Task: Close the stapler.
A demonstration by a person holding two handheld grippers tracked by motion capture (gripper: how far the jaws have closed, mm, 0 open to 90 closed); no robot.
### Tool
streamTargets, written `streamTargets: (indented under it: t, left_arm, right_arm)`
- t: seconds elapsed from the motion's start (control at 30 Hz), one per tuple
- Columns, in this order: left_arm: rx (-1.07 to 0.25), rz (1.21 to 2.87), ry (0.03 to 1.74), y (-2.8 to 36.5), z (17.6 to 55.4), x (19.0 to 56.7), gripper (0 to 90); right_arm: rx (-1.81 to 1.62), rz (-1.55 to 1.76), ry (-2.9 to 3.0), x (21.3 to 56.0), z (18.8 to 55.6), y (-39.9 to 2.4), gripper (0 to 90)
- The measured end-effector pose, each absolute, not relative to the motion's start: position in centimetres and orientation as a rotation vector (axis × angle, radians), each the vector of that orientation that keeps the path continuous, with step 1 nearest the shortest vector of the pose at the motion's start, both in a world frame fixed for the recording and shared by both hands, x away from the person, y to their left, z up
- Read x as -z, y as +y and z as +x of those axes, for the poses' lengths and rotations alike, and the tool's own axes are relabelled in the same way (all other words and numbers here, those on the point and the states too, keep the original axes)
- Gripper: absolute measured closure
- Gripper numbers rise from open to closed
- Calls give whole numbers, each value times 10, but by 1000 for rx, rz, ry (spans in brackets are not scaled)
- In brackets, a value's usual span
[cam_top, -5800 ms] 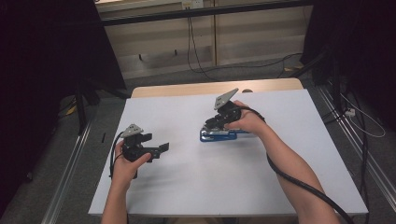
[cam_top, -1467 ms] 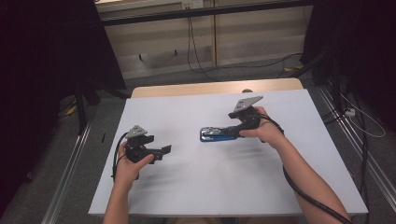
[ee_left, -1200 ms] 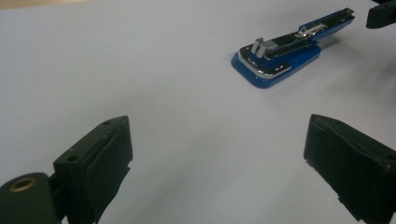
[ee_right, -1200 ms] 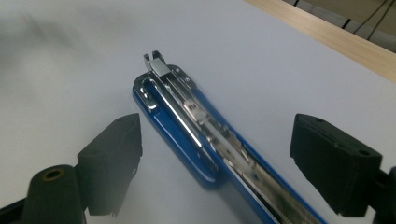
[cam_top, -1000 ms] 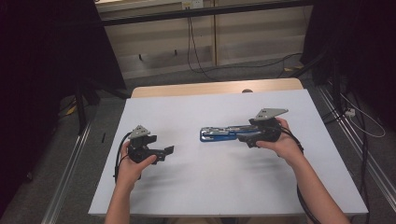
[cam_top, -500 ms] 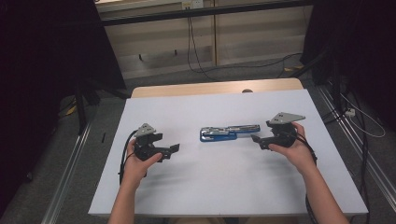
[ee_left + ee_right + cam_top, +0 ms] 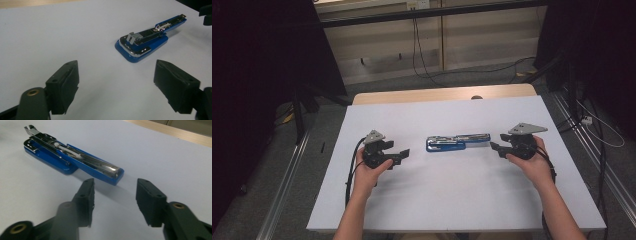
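A blue and chrome stapler [image 7: 457,142] lies flat in the middle of the white table [image 7: 452,195], its arm folded open. In the left gripper view the stapler [image 7: 147,40] lies ahead and to the right of the wide-open jaws. My left gripper [image 7: 404,154] is held left of it, open and holding nothing. My right gripper [image 7: 493,146] sits just off the stapler's right end, open as well. In the right gripper view the stapler [image 7: 72,155] lies just beyond the parted jaws, not between them.
A wooden strip [image 7: 442,94] runs along the table's far edge. Cables [image 7: 427,60] lie on the floor behind. Metal rails [image 7: 287,190] flank the table on both sides, and dark stands [image 7: 302,100] rise at the far left.
My right gripper let go of the stapler and drew back to the right, jaws now open. The stapler stays put. My left gripper shifted slightly toward the right.
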State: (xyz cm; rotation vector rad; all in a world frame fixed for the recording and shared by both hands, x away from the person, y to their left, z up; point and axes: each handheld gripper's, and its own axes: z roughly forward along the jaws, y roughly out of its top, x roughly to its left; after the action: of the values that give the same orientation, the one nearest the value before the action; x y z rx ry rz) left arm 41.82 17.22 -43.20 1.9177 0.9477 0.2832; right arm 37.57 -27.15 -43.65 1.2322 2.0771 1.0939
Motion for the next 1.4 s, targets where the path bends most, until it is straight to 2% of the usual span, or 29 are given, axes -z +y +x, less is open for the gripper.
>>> streamTargets:
  t: [0.1, 0.27, 0.53, 0.73, 1.0, 1.4]
  left_arm:
    - [-298, 1922, 947, 169, 419, 434, 322]
    - [-291, 1954, 946, 160, 421, 437, 370]
    - [-293, 2003, 890, 145, 424, 441, 579]
    - [-290, 2000, 866, 135, 426, 443, 753]
    - [-283, 2012, 841, 128, 427, 444, 900]
    - [-282, 2050, 774, 108, 431, 448, 900]
  right_arm:
    - [-1052, 1255, 2079, 439, 376, -275, 674]
    - [-1045, 1290, 2074, 444, 378, -277, 799]
    - [-1004, 1289, 2129, 453, 385, -275, 900]
    - [-994, 1300, 2148, 459, 389, -273, 900]
    - [-973, 1264, 2188, 462, 395, -262, 900]
    - [-945, 1243, 2204, 464, 403, -256, 900]
